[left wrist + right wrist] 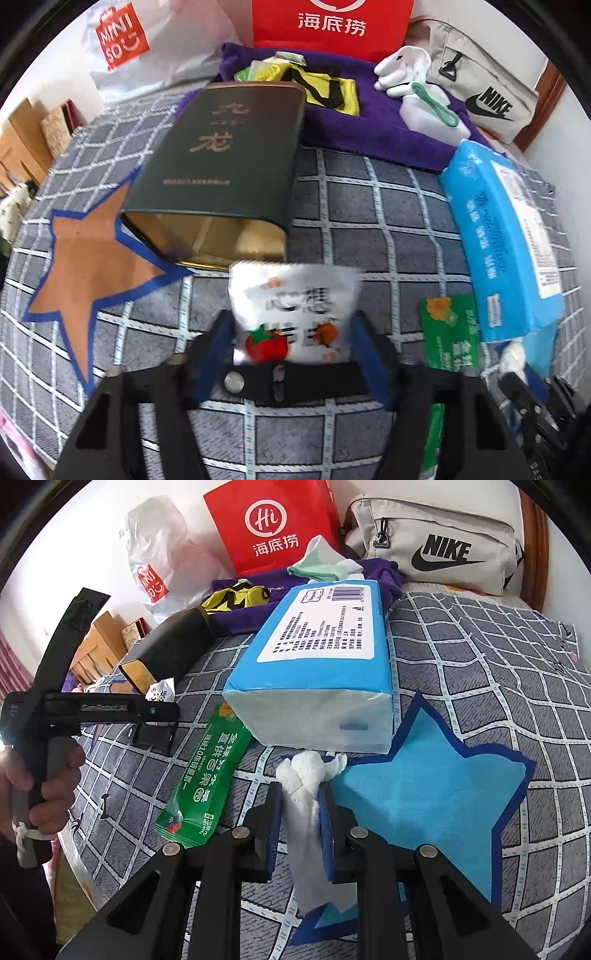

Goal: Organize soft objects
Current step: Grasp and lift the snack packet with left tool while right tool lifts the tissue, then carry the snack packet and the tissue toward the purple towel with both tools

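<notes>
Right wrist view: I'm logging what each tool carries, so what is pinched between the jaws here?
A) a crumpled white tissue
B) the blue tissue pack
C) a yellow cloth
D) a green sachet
A: the crumpled white tissue sits squeezed between the right gripper pads, above the blue star patch.

Both grippers are black with blue finger pads (325,834) and silver round pivot screws (240,832); the left gripper (291,325) carries a black snap-fastened strap (295,378).

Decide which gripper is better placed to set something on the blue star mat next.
Right. The right gripper, clamped on the crumpled white tissue, probably hangs beside the blue star mat; the left gripper faces the dark green tin.
</notes>
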Tool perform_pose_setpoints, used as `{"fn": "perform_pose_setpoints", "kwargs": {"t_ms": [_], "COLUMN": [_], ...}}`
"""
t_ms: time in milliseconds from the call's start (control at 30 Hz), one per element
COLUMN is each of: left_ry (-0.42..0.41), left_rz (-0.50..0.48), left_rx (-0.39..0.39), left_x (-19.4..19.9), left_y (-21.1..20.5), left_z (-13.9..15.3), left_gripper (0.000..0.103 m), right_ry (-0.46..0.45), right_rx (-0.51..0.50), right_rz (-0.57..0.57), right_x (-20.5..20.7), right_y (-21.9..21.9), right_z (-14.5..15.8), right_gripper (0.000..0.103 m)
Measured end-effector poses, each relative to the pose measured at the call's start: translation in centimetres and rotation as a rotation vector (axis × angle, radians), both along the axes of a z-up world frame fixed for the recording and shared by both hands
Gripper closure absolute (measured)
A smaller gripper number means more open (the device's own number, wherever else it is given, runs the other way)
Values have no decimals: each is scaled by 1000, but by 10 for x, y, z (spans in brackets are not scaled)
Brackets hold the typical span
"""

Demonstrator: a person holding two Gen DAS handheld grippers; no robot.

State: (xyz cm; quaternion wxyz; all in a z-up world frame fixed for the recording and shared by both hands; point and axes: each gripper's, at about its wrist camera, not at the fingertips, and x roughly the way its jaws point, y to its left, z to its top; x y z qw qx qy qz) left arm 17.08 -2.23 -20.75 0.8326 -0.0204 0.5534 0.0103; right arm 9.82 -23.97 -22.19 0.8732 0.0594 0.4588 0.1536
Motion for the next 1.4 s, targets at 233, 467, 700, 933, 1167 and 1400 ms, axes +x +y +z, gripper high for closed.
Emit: {"fn": "perform_pose_setpoints", "kwargs": {"t_ms": [233,467,700,933,1167,1400], "left_ry": [-7,-44,-75,-107,-144,-164], "left_rz": [26,55,80,78,55,45], "left_rx": [-85,-178,-177,-167,-137,-105], "left_x": [-7,-23,-36,-42,-42,-32], "left_y": [18,39,54,61,61,59], "left_z": [6,23,39,59,83,99], "left_gripper": [59,59,59,59,59,59], "right_ry": [4,9,-16,-77,-132,-160], "right_rx": [-15,-22,-30,-30,-32,-2], "right_rz": [-17,-28,-26,-37,-66,-94], "right_x": [-1,-5,-13,-16,-8,12], "right_y": [2,3,10,13,12,5], "right_z": [2,9,28,63,96,121], "right_gripper": [84,84,84,84,84,84]}}
